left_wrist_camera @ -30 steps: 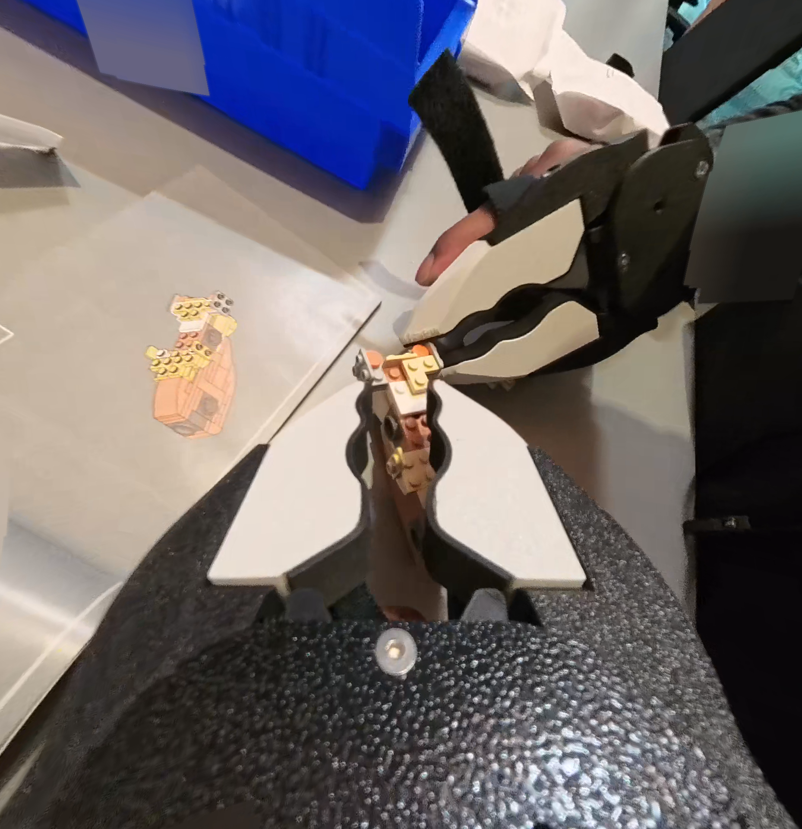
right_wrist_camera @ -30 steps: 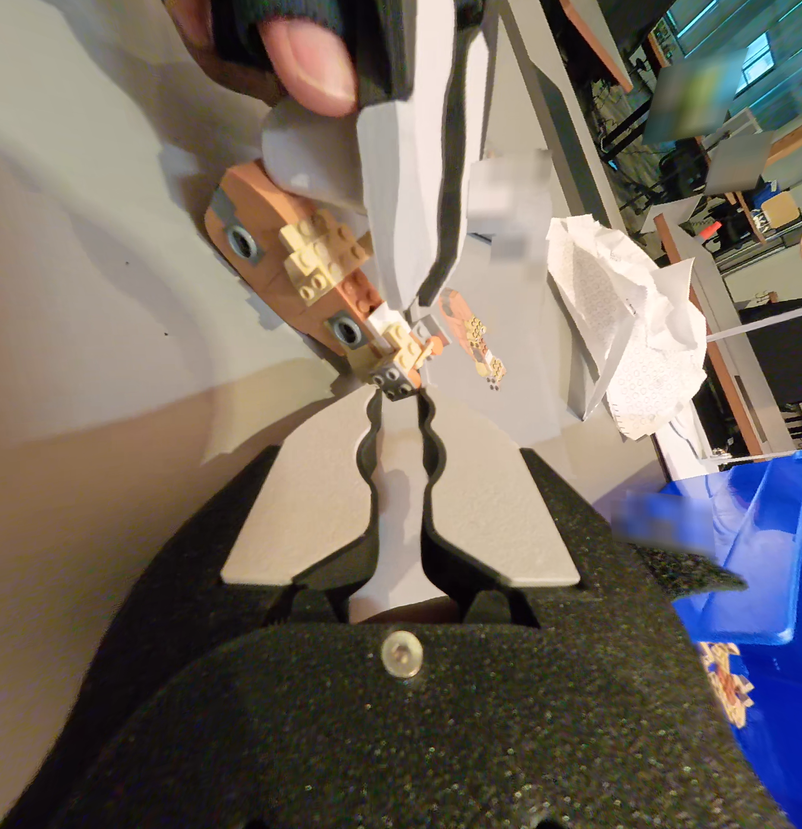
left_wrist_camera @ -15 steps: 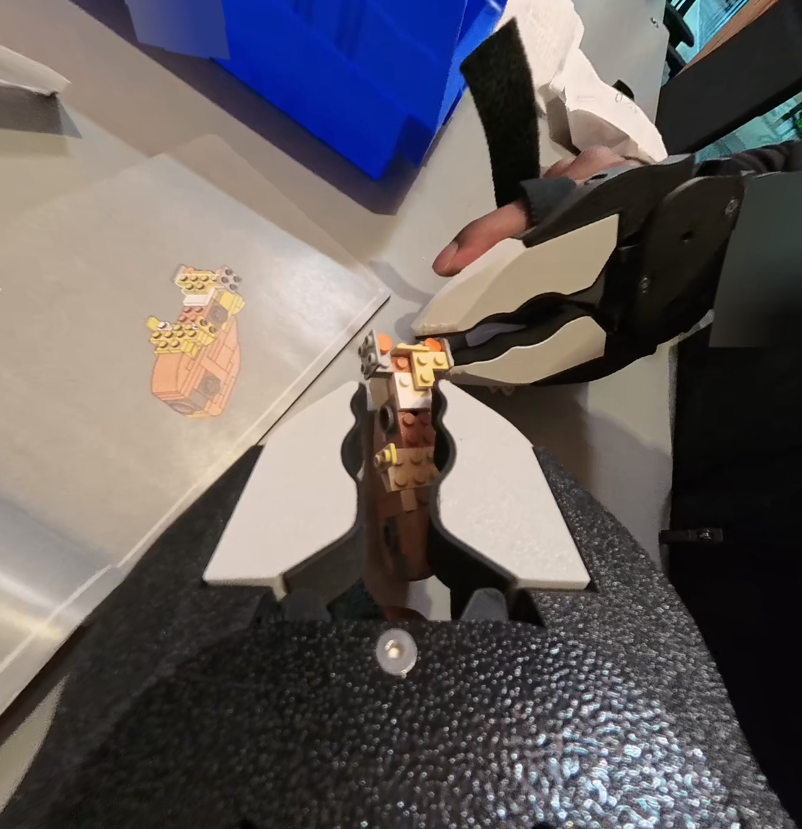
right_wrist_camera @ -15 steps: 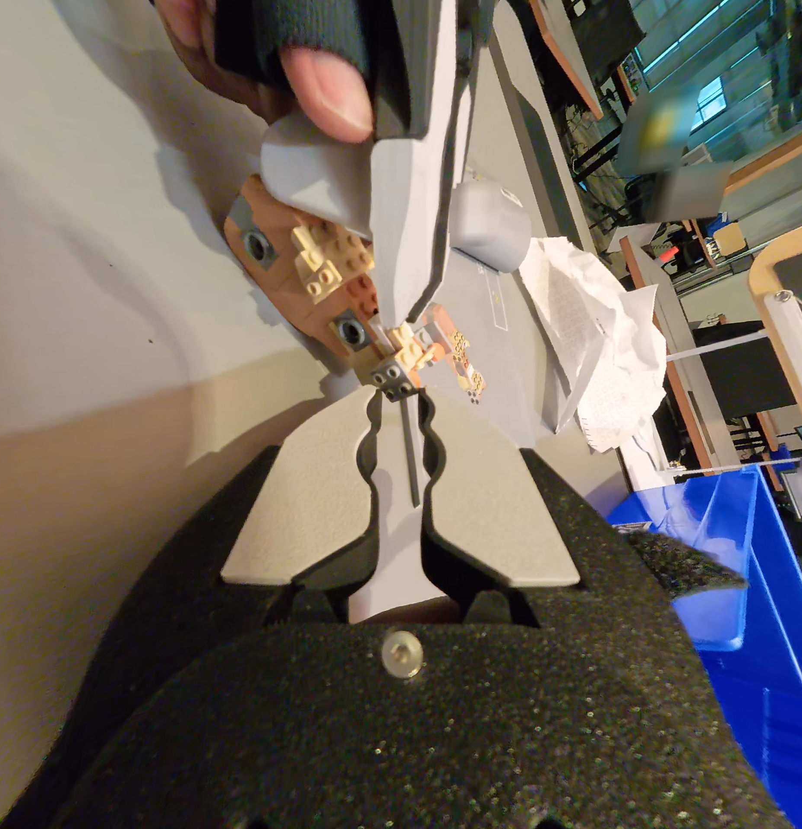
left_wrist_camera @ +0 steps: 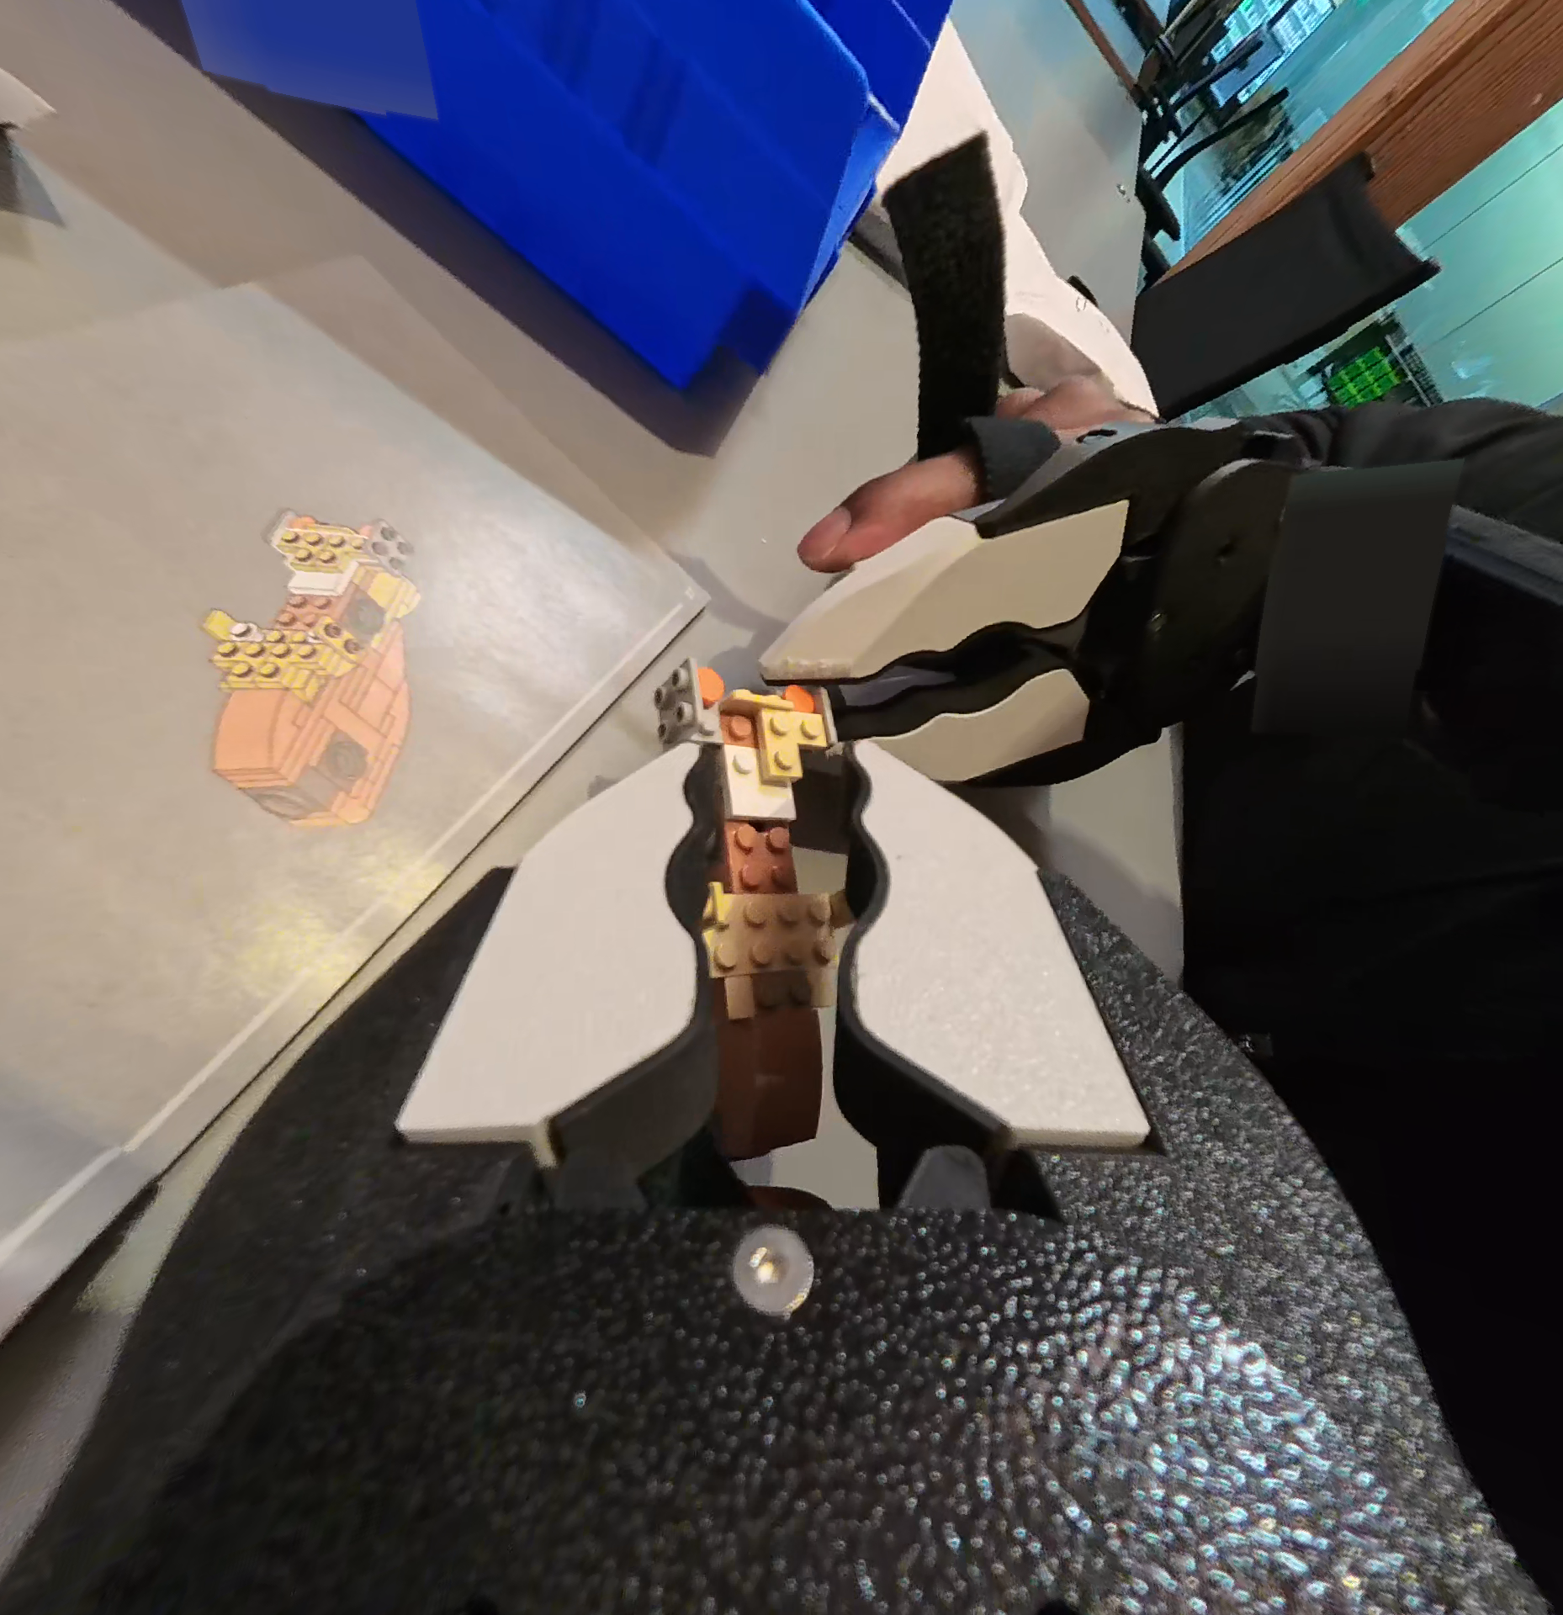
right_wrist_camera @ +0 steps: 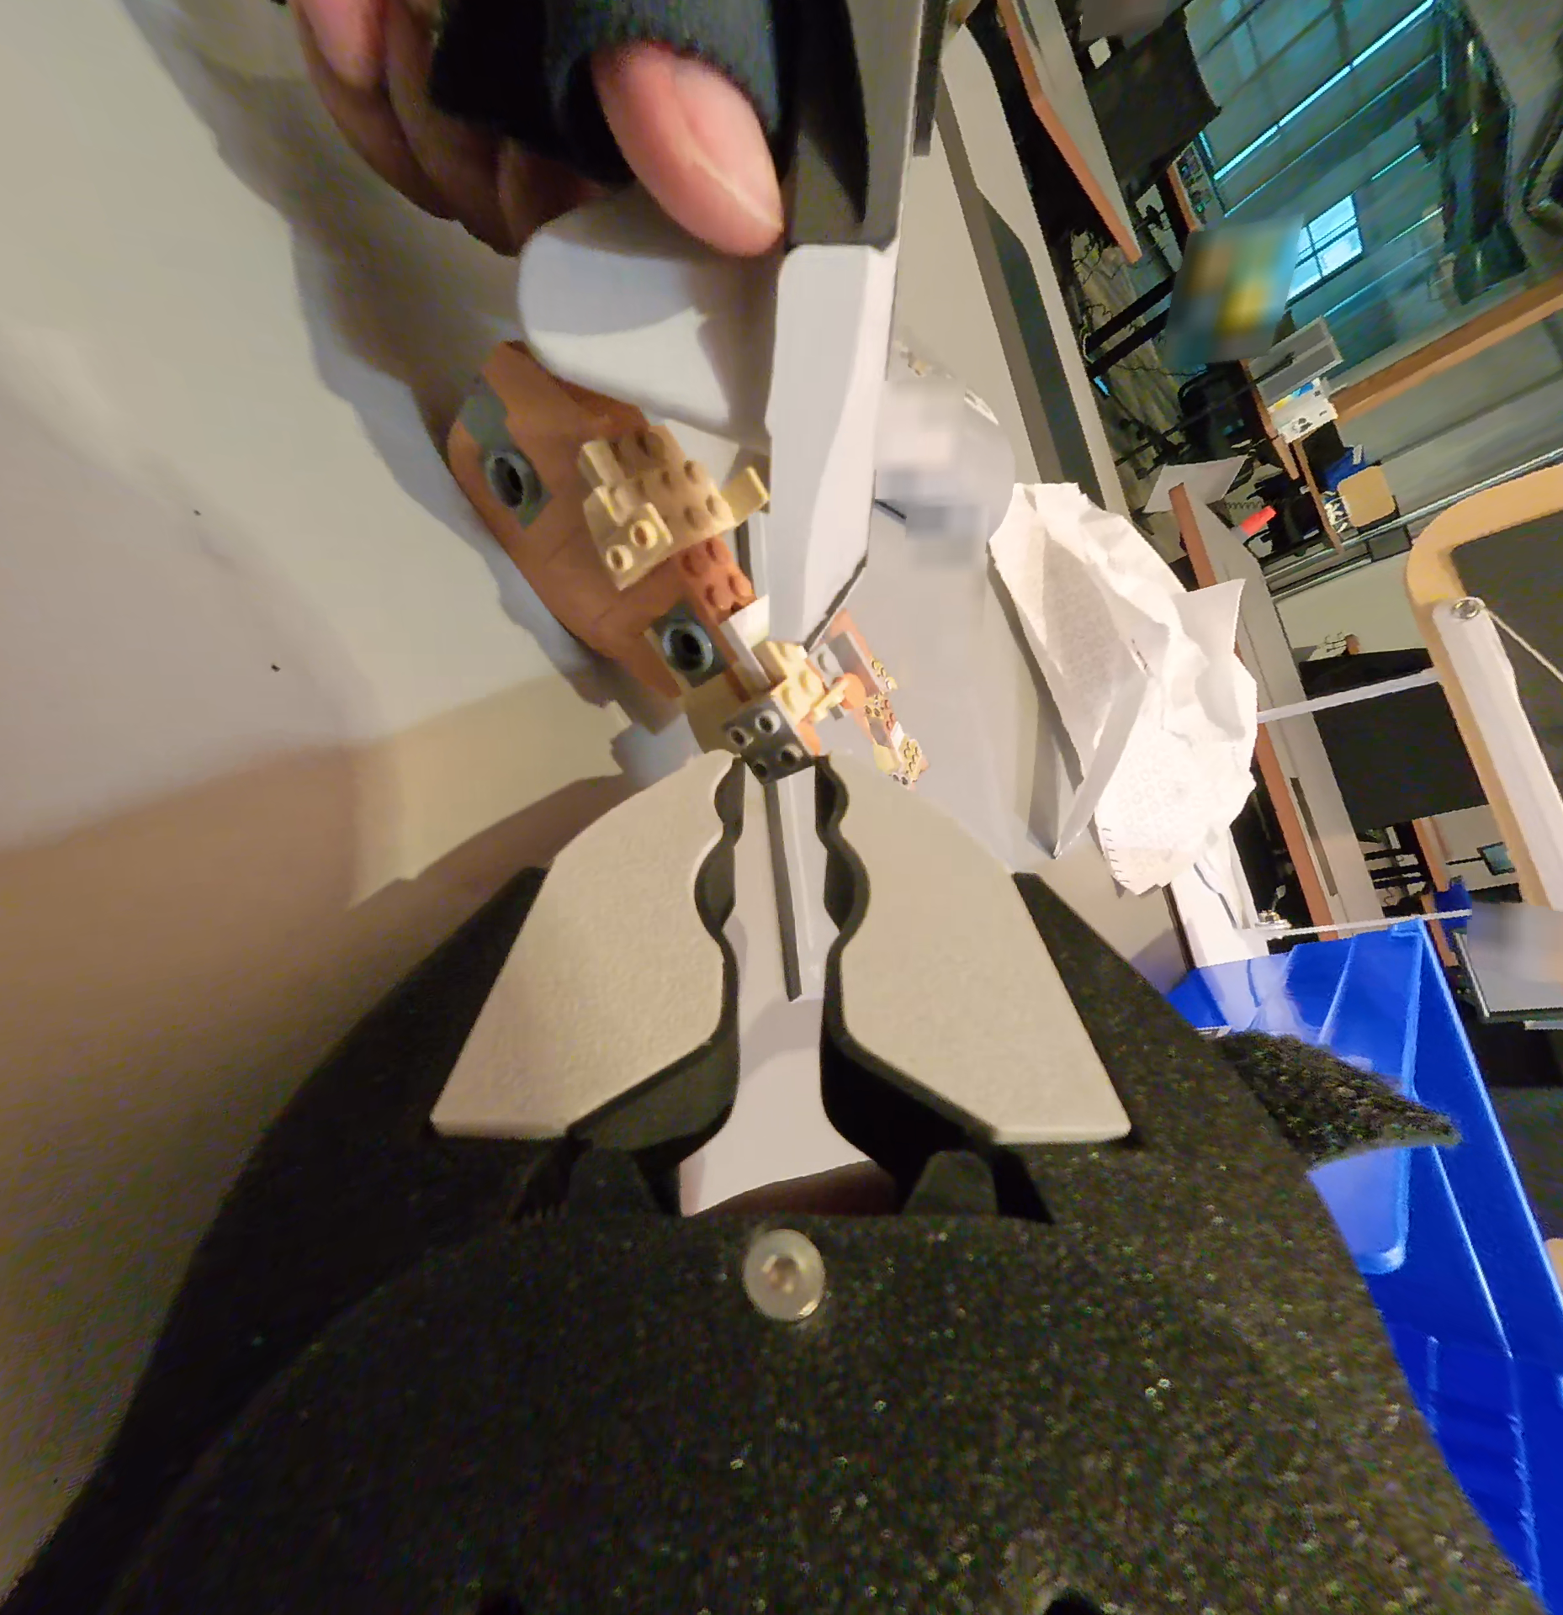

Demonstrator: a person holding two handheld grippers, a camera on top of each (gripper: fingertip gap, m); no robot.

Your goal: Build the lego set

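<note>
Over the last second the left gripper (left_wrist_camera: 765, 769) has rolled the lego model (left_wrist_camera: 765, 918) so its studded top faces its camera, and the model now sits deeper between the fingers, clamped by its brown body above the desk (left_wrist_camera: 760, 489). The right gripper (right_wrist_camera: 774, 769) has stayed at the model's front end; its fingers are nearly together there, but I cannot tell whether they pinch a piece or only press. That suggests a small part is being seated at the nose, not a fresh brick fetched. The model is a long brown hull with tan and yellow plates, a white plate, orange studs and a grey 4-stud block at its tip, resembling the picture on the instruction sheet (left_wrist_camera: 306, 682) beside the blue bin (left_wrist_camera: 629, 175).
</note>
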